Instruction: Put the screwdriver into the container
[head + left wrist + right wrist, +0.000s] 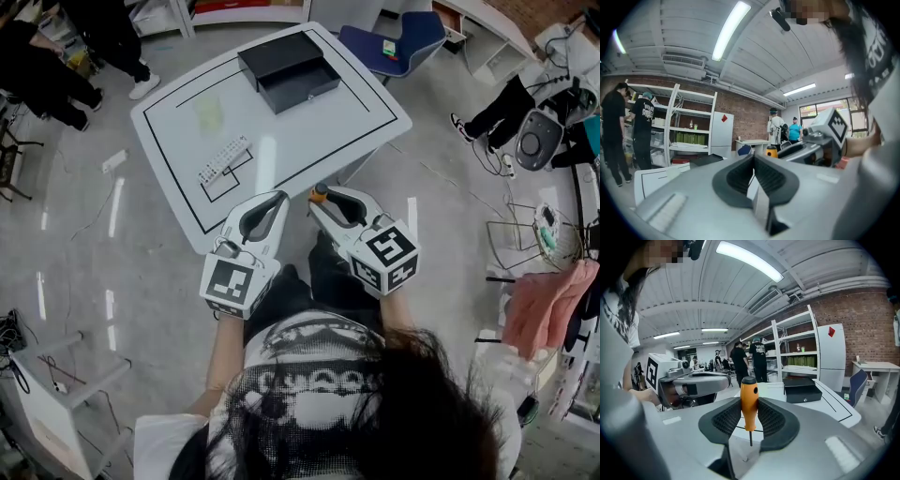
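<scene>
Screwdriver [749, 405] upright with shaft down, orange handle pinched in right tongs [749, 414], just off near edge of white table [356, 122]; black container [287, 68] on far side; left tongs [753, 161] pressed together, empty.

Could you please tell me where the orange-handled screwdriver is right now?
In the right gripper view the orange-handled screwdriver stands upright, tip down, clamped in the right gripper, by the white table's near edge.
</scene>
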`<state>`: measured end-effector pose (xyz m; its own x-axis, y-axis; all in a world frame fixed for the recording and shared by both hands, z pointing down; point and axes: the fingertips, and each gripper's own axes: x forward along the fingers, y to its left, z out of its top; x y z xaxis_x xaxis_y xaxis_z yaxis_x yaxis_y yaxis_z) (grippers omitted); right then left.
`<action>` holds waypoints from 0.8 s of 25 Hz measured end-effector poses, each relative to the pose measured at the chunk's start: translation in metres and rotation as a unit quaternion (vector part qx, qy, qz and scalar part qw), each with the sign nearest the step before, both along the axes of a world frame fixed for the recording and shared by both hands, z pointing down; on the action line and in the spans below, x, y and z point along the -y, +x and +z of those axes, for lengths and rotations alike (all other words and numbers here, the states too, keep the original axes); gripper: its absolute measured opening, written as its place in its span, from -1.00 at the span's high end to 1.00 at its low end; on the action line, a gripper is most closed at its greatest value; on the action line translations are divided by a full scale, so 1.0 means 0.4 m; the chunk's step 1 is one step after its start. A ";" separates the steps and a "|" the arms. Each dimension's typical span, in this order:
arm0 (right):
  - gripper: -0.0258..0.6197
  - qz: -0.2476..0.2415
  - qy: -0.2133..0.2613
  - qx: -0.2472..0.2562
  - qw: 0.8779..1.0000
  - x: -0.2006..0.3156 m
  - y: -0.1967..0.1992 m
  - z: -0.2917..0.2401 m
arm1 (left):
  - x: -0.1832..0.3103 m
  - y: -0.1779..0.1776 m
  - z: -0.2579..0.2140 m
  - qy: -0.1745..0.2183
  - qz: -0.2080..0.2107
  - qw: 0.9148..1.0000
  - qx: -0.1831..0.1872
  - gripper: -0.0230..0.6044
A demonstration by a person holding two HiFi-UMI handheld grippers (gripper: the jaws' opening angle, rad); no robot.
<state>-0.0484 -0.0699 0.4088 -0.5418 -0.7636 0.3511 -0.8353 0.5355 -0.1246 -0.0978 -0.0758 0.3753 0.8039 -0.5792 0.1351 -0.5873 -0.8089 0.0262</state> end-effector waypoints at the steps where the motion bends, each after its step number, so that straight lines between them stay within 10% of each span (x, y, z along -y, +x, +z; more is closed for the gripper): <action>1: 0.55 0.000 0.000 0.001 1.000 0.004 0.005 0.001 | 0.004 0.005 0.000 0.002 0.001 1.000 0.001 0.93; 20: 0.55 -0.024 0.013 0.009 1.000 0.357 0.206 -0.001 | 0.333 0.176 0.005 0.005 -0.042 0.999 0.015 0.93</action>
<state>0.0340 -0.2127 0.4086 -0.5837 -0.7454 0.3222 -0.8067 0.5776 -0.1252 -0.0272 -0.2089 0.3773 0.7487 -0.6452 0.1521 -0.6528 -0.7575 0.0007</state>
